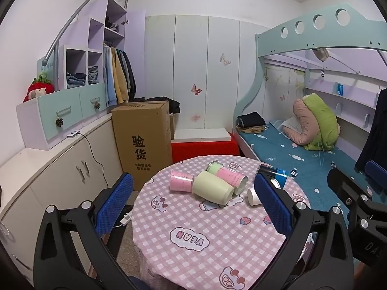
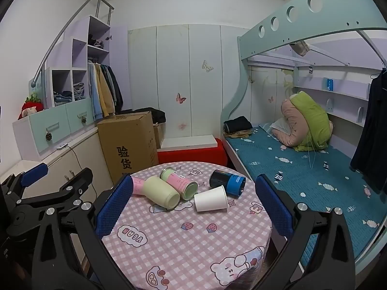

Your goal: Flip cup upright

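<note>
White paper cup (image 2: 211, 198) on its side near centre of round table (image 2: 183, 253), mouth towards right, rim just beside dark can; partly hidden behind gripper finger in left wrist view (image 1: 254, 197). Not upright.

Count of containers lying on tabletop: five, all tipped over.
- 1 white paper cup, as above.
- 1 pale green cup (image 2: 161, 192) (image 1: 212, 191), open mouth facing camera side, propped against the pink-and-green can.
- 1 pink-and-green can (image 2: 181, 182) (image 1: 228, 176), behind and touching the pale green cup.
- 1 pink cup (image 1: 181, 180) (image 2: 137, 185), far left of group, touching base of the pale green cup.
- 1 dark can with blue band (image 2: 227, 183) (image 1: 274, 172), far right of group.

Pink checked cloth with cartoon prints over the table.

Grippers: two, both short of the cups, nothing between fingers.
- Left gripper (image 1: 193, 207): blue pads spread wide, framing the cup cluster; also seen at left edge of right wrist view (image 2: 56, 177).
- Right gripper (image 2: 193, 207): blue pads spread wide, white paper cup between them in view but well ahead, no contact.

Surroundings: 1 cardboard box (image 2: 128, 145) on floor behind table, 1 red box (image 2: 193, 154) beside it, bunk bed (image 2: 302, 169) with teal mattress to right, open wardrobe (image 2: 101, 84) with hanging clothes to left.
</note>
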